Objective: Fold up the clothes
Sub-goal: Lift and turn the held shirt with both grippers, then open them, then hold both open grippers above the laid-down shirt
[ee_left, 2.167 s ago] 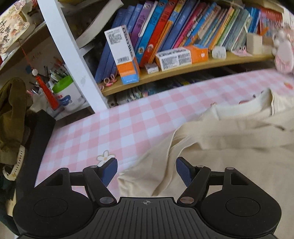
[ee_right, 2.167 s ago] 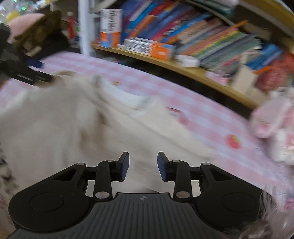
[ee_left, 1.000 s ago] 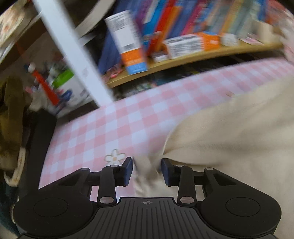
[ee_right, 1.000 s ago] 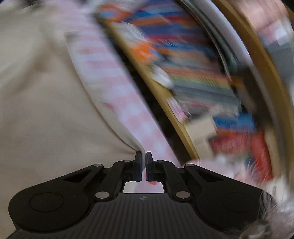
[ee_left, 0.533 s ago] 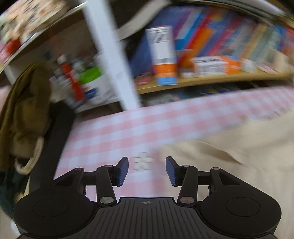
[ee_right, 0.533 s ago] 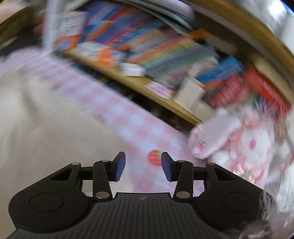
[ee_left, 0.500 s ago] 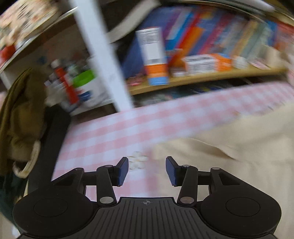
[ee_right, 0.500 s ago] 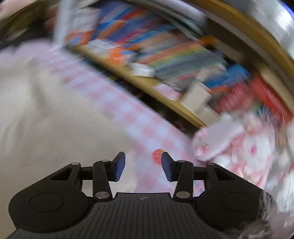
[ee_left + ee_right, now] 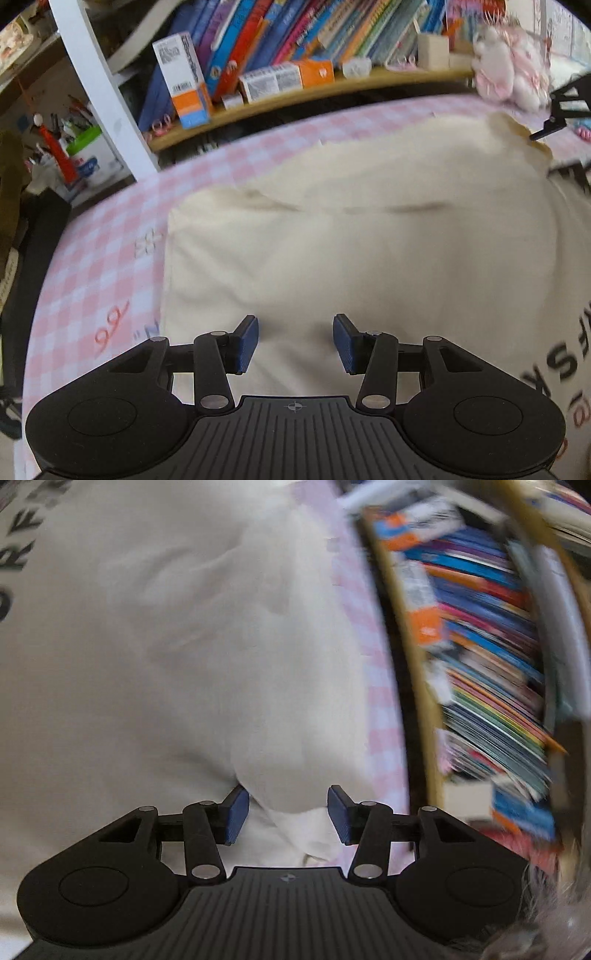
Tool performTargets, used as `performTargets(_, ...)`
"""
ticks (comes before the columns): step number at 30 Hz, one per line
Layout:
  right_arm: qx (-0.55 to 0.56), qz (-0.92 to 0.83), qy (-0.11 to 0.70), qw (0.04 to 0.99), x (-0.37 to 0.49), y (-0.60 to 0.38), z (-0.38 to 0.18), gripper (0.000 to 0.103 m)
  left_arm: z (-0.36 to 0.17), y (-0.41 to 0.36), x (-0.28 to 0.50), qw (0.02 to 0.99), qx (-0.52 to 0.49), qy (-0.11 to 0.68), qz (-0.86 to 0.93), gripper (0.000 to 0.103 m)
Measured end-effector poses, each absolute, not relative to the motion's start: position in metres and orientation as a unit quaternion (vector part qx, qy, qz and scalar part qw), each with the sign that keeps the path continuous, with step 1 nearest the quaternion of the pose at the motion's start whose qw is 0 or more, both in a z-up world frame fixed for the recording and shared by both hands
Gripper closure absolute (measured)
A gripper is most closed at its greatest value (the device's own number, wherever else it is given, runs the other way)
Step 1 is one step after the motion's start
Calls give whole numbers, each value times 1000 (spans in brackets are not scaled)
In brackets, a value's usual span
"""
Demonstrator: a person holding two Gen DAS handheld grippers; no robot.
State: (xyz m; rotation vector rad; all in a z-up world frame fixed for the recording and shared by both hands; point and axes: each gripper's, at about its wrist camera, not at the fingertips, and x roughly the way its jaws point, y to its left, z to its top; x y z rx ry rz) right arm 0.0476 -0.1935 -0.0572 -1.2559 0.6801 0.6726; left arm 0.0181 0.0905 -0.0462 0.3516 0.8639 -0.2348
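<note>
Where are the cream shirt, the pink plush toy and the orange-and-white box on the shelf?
cream shirt (image 9: 369,258), left wrist view, middle of the fabric.
pink plush toy (image 9: 506,70), left wrist view, its body.
orange-and-white box (image 9: 186,77), left wrist view, its front face.

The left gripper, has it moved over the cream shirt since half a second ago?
Yes. The left gripper now hangs open over the cream shirt; the flower print on the tablecloth, between its fingers earlier, now lies left of it.

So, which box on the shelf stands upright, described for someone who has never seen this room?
Start at the wooden shelf behind the pink checked tablecloth, under the row of leaning books. Near its left end, beside the white post, stands the tall box. Unlike the similar box lying flat further right, it is upright, white with barcodes above and orange and blue below.
</note>
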Motion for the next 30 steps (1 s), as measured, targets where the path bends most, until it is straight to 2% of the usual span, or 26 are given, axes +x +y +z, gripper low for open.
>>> performTargets(3, -532, 336, 355, 692, 75, -198, -46, 101, -47, 94, 14, 887, 158, 420, -107, 58)
performTargets(5, -494, 302, 365, 729, 100, -217, -36, 101, -48, 97, 12, 888, 151, 423, -102, 58)
performTargets(9, -352, 66, 376, 855, 168, -272, -14, 93, -49, 102, 7, 888, 136, 428, -94, 58)
performTargets(11, -309, 62, 384, 868, 169, -286, -7, 88, -50, 105, 5, 889, 129, 431, -90, 54)
performTargets(12, -288, 60, 388, 873, 170, -293, -4, 81, -50, 106, 3, 889, 125, 432, -88, 53)
performTargets(21, -165, 108, 412, 890, 121, -295, -14, 73, -51, 111, 3, 891, 107, 435, -76, 51)
performTargets(24, -164, 124, 409, 889, 101, -272, -21, 68, -45, 113, 10, 894, 110, 430, -65, 51)
performTargets(27, -171, 128, 410, 887, 80, -249, -28, 67, -34, 115, 27, 902, 85, 417, -66, 51)
performTargets(30, -142, 127, 407, 893, 54, -236, -29, 57, -31, 113, 58, 907, 41, 412, -74, 51)
